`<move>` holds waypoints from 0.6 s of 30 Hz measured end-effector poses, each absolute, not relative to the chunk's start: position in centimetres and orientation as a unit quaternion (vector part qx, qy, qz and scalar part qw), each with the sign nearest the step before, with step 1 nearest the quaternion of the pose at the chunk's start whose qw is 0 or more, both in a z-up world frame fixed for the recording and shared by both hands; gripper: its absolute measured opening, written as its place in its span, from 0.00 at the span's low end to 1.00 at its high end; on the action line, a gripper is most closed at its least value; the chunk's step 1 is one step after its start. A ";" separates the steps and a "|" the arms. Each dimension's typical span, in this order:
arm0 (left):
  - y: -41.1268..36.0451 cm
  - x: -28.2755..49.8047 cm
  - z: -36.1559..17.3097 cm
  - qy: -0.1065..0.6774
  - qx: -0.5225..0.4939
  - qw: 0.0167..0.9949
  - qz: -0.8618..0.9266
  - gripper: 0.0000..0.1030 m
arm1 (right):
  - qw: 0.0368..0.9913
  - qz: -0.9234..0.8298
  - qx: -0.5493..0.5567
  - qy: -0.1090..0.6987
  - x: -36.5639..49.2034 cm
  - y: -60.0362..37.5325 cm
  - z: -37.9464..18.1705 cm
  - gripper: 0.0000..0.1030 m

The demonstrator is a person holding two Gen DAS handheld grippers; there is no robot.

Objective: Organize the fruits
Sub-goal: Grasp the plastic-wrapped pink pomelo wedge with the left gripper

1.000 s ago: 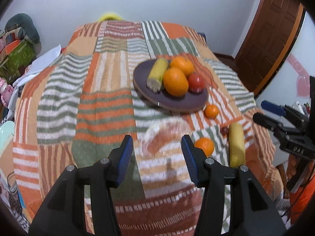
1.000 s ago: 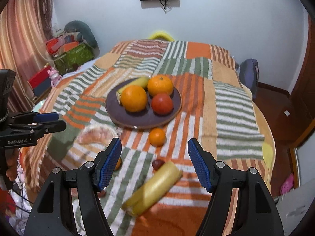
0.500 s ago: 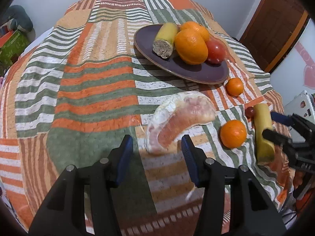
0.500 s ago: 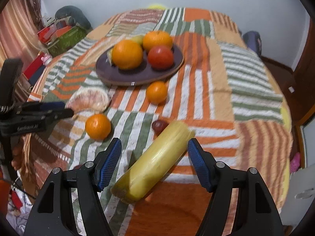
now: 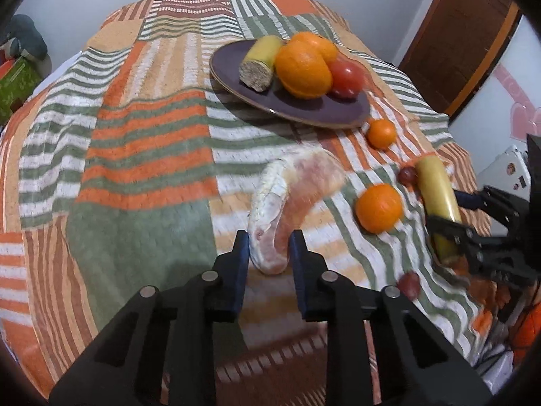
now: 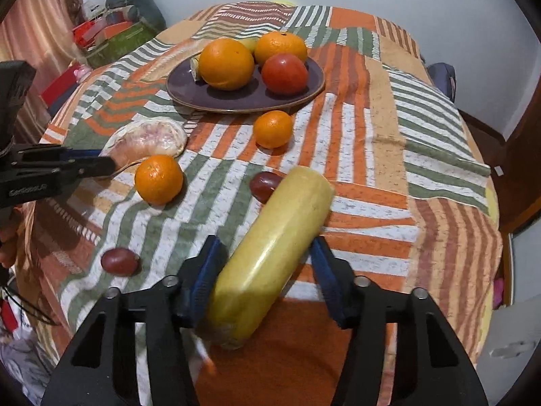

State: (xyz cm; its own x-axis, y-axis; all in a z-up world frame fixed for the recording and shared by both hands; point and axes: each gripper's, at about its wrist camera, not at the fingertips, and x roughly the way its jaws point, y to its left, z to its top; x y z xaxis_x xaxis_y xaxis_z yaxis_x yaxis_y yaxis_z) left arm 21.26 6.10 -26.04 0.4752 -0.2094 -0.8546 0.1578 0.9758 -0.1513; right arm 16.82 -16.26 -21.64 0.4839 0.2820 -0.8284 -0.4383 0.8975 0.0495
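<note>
Both grippers had dropped in onto the patchwork bedspread (image 5: 142, 142) since the earlier frames: the left gripper (image 5: 269, 248) narrowed from wide open until its blue pads sat against the near end of the wrapped pomelo segment (image 5: 290, 199). Over on the right, the right gripper (image 6: 267, 267) stood partly open around the yellow corn cob (image 6: 270, 247), left pad touching, right pad just clear. Ahead of both sat the purple plate (image 6: 236, 101) of fruit.

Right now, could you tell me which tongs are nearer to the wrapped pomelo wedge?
Left. The left tongs straddle the pomelo wedge's near end, while the right tongs sit further off, around the yellow cylinder.
</note>
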 end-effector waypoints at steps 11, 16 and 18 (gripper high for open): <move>3.6 19.3 -25.6 0.521 0.000 0.844 -0.127 0.33 | 0.859 0.199 -0.084 0.464 17.3 -18.9 -20.9 0.32; 3.3 21.0 -26.0 0.526 0.031 0.842 -0.117 0.48 | 0.858 0.205 -0.067 0.465 18.2 -19.0 -20.7 0.32; 3.1 21.7 -26.2 0.527 0.041 0.841 -0.117 0.48 | 0.857 0.208 -0.067 0.467 18.6 -18.7 -20.9 0.32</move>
